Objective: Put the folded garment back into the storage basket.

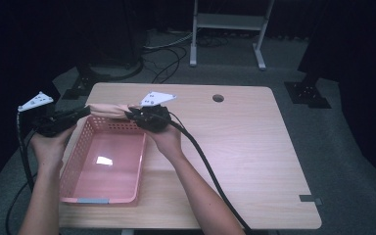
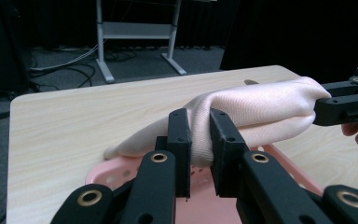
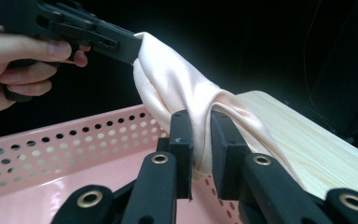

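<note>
Over the far rim of the pink basket (image 1: pixel 103 161), a pale pink cloth (image 1: pixel 108 109) stretched taut, one tail trailing onto the table (image 1: pixel 235 147) behind. Pinched at one end by the left gripper (image 2: pixel 199 140), at the other by the right gripper (image 3: pixel 200 140), both clamped tight on bunched fabric. Likely to slip from either bite if pulled harder apart, being smooth and thickly folded. Could also snag that tail on the rim and drape half outside, or drag the light basket along

No readable text — no labels, brands or numbers.
</note>
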